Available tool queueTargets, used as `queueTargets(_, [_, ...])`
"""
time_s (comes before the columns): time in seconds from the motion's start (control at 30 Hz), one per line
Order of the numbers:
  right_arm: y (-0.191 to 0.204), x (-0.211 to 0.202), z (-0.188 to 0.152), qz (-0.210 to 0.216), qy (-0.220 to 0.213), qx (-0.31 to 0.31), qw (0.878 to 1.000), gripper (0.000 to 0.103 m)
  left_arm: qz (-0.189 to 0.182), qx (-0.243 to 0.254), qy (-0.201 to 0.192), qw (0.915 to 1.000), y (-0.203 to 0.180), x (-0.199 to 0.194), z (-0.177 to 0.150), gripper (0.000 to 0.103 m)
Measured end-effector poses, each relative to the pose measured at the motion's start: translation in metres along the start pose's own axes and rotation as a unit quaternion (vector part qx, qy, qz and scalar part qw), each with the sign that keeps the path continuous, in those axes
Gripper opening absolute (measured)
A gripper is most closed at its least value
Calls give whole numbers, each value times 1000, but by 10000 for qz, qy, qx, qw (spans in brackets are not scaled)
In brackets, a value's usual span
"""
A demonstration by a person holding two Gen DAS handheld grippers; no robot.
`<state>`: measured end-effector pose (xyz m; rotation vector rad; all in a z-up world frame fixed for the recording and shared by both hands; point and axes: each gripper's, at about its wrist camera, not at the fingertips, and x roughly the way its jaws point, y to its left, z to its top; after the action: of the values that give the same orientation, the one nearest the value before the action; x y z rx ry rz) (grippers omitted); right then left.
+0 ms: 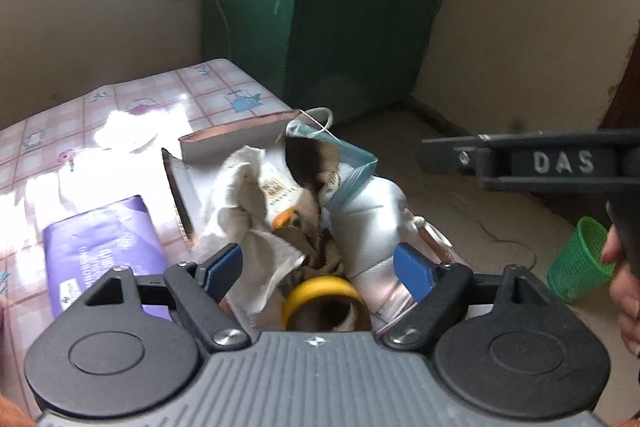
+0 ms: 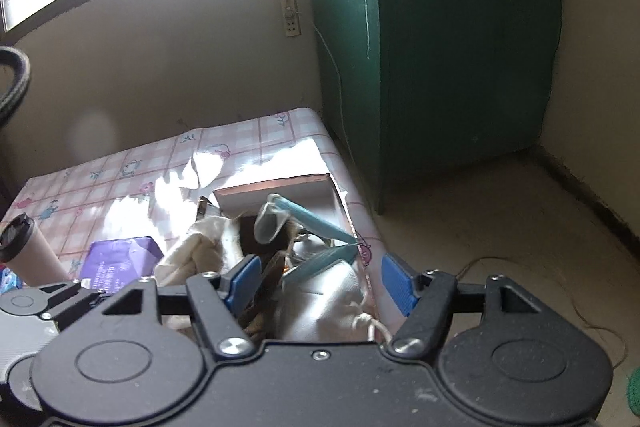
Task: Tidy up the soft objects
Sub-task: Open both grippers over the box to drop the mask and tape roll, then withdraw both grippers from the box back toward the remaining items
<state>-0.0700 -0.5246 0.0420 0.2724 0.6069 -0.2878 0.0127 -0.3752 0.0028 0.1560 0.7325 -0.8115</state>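
From the left wrist I see my left hand-held gripper (image 1: 318, 267) spread wide, its blue pads clear of everything. Between them, low in the frame, a yellow ring (image 1: 325, 293) is half cut off by the gripper body, so I cannot tell what it belongs to. Above it sits the open cardboard box (image 1: 236, 139) at the edge of the table (image 1: 80, 115), stuffed with soft things: a cream cloth (image 1: 244, 203), a brown knitted piece (image 1: 310, 155), a pale blue face mask (image 1: 352, 167) and a white drawstring pouch (image 1: 380, 203). They overlap so much that I cannot say where one ends.

A purple packet (image 1: 108, 251) lies at lower left; its print is too blurred to read.

From the right wrist, my right hand-held gripper (image 2: 320, 281) is also spread, nothing pinched, over the box's right side. Its body hides the box's near end.
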Motion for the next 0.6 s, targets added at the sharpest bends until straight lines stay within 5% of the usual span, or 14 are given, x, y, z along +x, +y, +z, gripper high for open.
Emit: queueTargets(0.6, [73, -4, -12, 120, -97, -251, 9996, 79, 1585, -617, -63, 9854, 56, -61, 0, 88])
